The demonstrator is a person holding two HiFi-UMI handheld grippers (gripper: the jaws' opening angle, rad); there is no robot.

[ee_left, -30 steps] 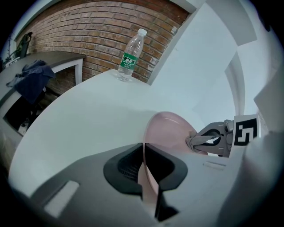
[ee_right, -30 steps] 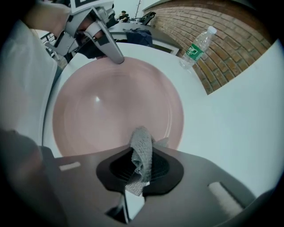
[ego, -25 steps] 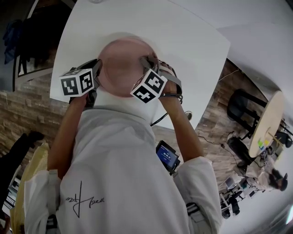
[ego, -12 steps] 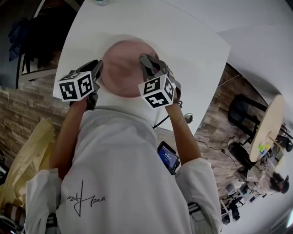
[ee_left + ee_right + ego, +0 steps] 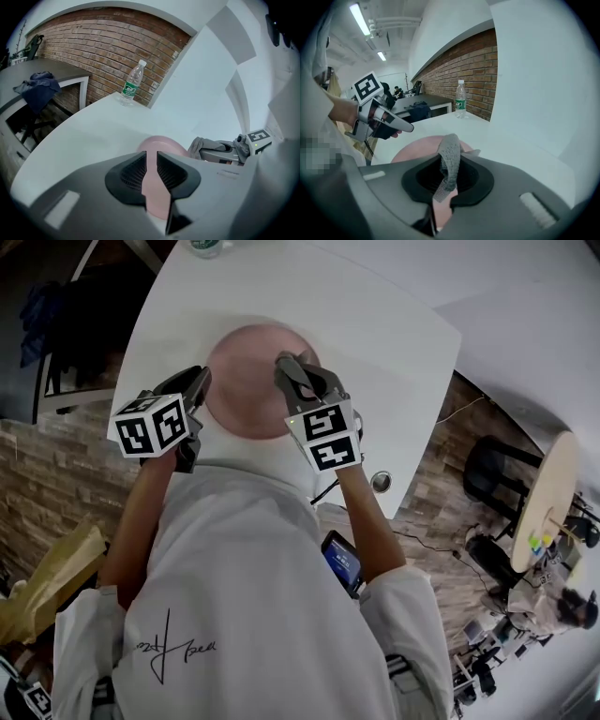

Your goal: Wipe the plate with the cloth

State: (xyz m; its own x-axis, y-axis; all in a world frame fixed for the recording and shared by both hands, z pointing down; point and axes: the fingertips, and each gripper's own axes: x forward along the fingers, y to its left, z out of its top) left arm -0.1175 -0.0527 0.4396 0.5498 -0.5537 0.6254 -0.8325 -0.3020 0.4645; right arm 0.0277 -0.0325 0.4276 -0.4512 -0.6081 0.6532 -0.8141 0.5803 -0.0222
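Note:
A pink plate (image 5: pixel 246 381) lies on the white table (image 5: pixel 375 324). My left gripper (image 5: pixel 198 390) is at the plate's left rim, shut on that rim; in the left gripper view the pink plate (image 5: pixel 161 144) runs into the narrow slit between the jaws of the left gripper (image 5: pixel 152 157). My right gripper (image 5: pixel 289 379) is over the plate's right part, shut on a grey cloth (image 5: pixel 451 150) that sticks up from its jaws above the plate (image 5: pixel 417 147). The left gripper view shows the cloth (image 5: pixel 199 146) at the plate's far side.
A clear water bottle (image 5: pixel 131 84) with a green label stands at the table's far edge, near a brick wall. A dark cloth (image 5: pixel 40 86) lies on a grey desk to the left. The table's near edge is right by my body.
My right gripper has slid a little to the left across the plate with the cloth, and its marker cube has turned. The left gripper stays on the rim.

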